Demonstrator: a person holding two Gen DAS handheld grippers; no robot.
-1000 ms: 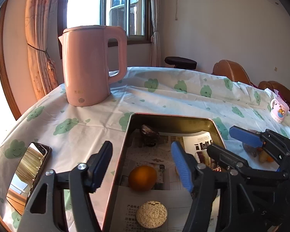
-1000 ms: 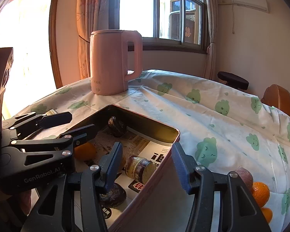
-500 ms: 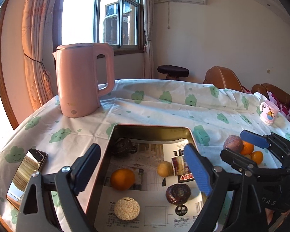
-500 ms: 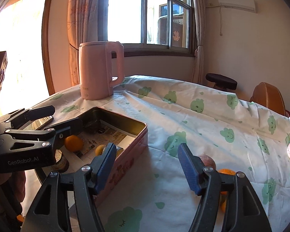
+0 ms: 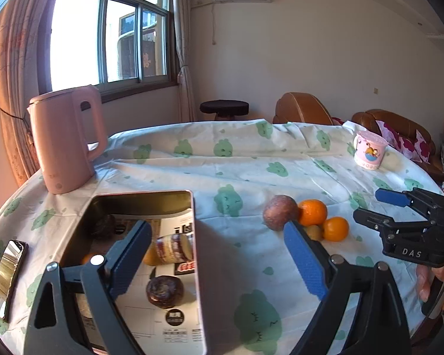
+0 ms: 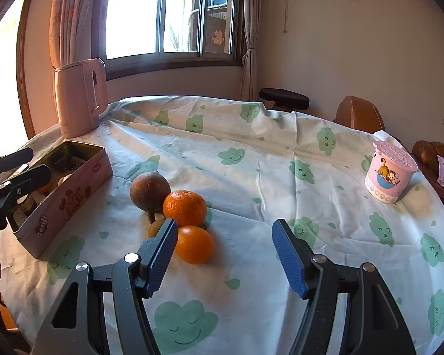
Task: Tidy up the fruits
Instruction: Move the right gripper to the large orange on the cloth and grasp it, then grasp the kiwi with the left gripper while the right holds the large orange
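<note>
A pile of fruit lies on the tablecloth: a brown round fruit, two oranges and a small kiwi-like fruit. The pile also shows in the left wrist view. A pink tin box holds an orange, a jar and dark round items on paper. My right gripper is open and empty, just right of the pile. My left gripper is open and empty above the tin's right wall.
A pink kettle stands behind the tin. A phone lies at the table's left edge. A pink cartoon cup stands at the far right. Chairs and a stool stand beyond the table.
Both grippers have swung right and back from the tin. The right gripper now faces the fruit pile; the left one has moved from over the tin's inside to its right wall.
</note>
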